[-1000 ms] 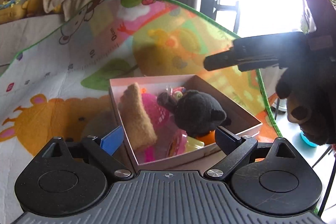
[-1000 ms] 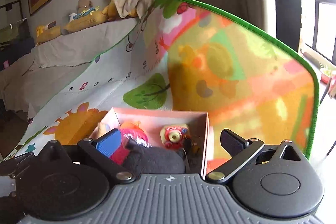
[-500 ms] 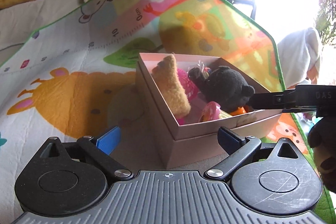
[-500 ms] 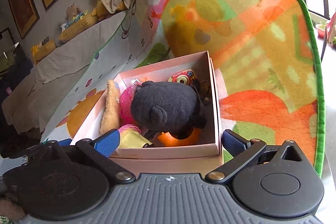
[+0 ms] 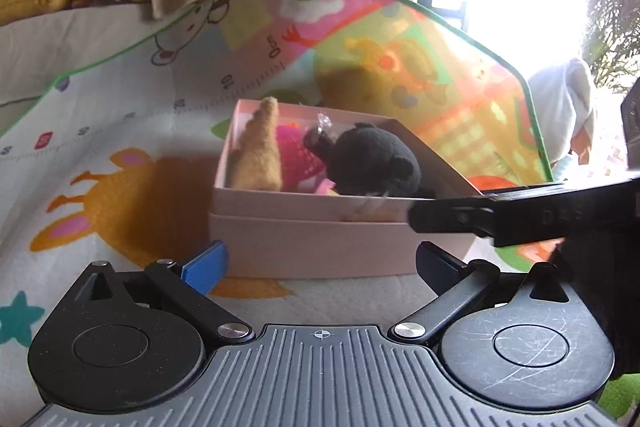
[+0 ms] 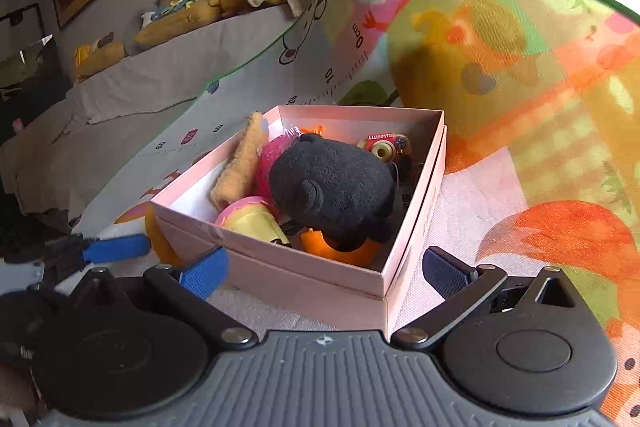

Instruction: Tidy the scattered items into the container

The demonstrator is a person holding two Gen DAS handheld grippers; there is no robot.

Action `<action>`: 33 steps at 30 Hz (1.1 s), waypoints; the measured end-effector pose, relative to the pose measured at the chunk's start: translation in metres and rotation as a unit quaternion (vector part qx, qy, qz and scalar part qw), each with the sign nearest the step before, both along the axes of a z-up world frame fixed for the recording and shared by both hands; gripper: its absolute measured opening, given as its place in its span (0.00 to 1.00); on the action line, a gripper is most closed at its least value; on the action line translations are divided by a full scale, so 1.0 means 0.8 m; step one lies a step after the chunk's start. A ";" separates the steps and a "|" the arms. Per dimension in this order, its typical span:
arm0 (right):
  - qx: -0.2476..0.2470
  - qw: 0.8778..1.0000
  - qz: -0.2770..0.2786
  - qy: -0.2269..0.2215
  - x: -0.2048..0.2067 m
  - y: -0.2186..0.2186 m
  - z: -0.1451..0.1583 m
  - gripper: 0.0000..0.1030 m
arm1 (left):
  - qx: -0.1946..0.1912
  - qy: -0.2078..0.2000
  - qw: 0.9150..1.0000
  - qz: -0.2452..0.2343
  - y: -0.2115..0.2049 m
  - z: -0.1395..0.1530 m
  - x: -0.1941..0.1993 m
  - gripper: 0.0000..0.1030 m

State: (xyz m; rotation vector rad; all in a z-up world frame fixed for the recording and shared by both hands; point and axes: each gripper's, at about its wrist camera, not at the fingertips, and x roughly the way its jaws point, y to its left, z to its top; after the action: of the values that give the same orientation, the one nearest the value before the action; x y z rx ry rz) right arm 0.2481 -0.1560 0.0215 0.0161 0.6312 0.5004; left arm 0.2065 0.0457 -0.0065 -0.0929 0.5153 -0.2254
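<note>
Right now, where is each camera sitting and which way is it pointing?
Left wrist: on the left gripper, low beside the pink box, facing its long side; own open fingers show, the right gripper's arm crosses at right.
Right wrist: on the right gripper, higher, looking down over a box corner; own open fingers show.
Shared: box, black plush, play mat.

The left gripper (image 5: 320,263) stands with its jaws wide apart and nothing between them. Just ahead of it a pink box (image 5: 320,243) sits on the colourful play mat (image 5: 120,131). Inside the box are a black plush toy (image 5: 376,163), a tan plush piece (image 5: 258,155) and a pink toy (image 5: 296,155). From the right side, the right gripper (image 5: 416,217) reaches in front of the box's near right corner.
</note>
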 end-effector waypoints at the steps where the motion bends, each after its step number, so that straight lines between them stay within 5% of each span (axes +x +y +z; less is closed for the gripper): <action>1: -0.008 1.000 -0.007 -0.001 -0.003 -0.001 0.000 1.00 | 0.007 0.004 1.000 -0.002 0.005 -0.001 0.004 1.00; 6: -0.092 0.995 -0.041 -0.009 0.006 0.000 -0.013 1.00 | 0.004 0.007 0.999 -0.035 0.011 0.000 0.027 1.00; 12: -0.107 0.990 -0.096 -0.009 0.019 -0.012 -0.023 1.00 | 0.003 0.004 0.999 -0.042 -0.009 -0.004 0.027 1.00; 17: -0.101 0.987 -0.127 0.015 0.002 -0.015 -0.038 1.00 | 0.039 0.032 0.999 0.004 -0.025 -0.014 0.018 1.00; 22: -0.085 0.989 -0.119 0.032 -0.036 -0.007 -0.044 1.00 | 0.097 0.063 0.989 0.091 -0.030 -0.025 -0.001 1.00; 27: -0.114 0.984 -0.135 0.017 -0.057 0.009 -0.047 1.00 | 0.078 0.083 0.988 0.107 -0.020 -0.030 -0.015 1.00; 33: -0.088 0.983 -0.159 0.028 -0.066 -0.003 -0.048 1.00 | 0.079 0.088 0.987 0.111 -0.021 -0.030 -0.022 1.00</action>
State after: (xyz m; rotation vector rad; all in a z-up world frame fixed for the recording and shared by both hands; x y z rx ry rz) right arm 0.1954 -0.1588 -0.0167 -0.0362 0.7112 0.1346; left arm 0.1892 0.0291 -0.0302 -0.0156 0.6914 0.0432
